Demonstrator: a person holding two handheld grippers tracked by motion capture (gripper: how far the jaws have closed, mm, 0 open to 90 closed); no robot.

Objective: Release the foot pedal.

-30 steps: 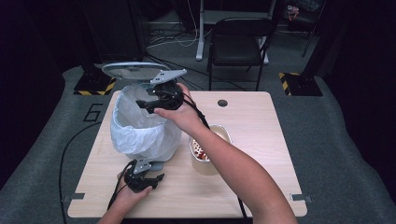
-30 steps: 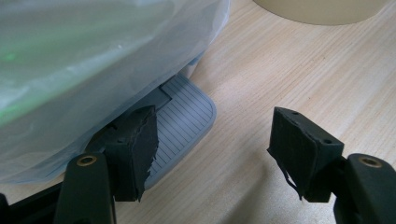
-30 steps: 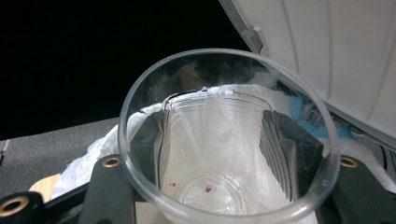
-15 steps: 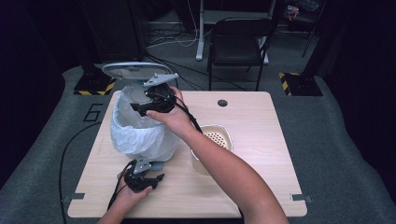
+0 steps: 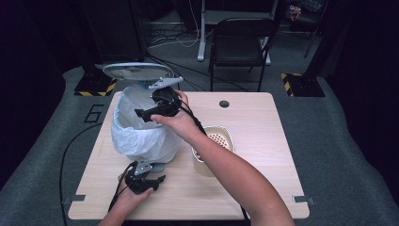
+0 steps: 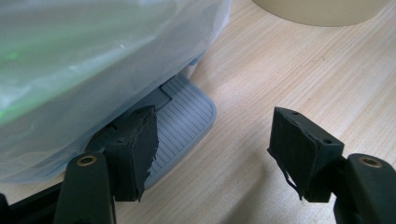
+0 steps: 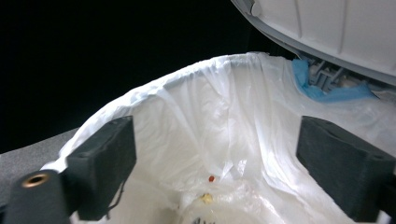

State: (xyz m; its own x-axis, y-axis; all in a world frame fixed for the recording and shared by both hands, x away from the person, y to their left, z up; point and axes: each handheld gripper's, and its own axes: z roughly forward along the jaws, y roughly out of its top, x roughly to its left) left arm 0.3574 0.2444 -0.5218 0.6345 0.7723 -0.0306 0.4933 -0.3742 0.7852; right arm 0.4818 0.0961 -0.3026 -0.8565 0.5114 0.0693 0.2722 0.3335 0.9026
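Wooden table [image 5: 263,141], one lined bin [image 5: 141,132], one bowl [image 5: 216,141], two open grippers [image 5: 143,113] [image 5: 141,181]

Bin mouth [image 7: 219,116] wide open under right gripper [image 5: 149,113], raised lid [image 5: 136,71] walling far side, white liner [image 5: 141,136] bulging outward. Left gripper [image 6: 212,154], jaws spread, tight against bin base: foot pedal [image 6: 180,126] under left jaw, liner overhanging. Beige bowl [image 5: 217,139] just right of bin, forearm crossing it. Bare table [image 5: 268,155] right side, free passage
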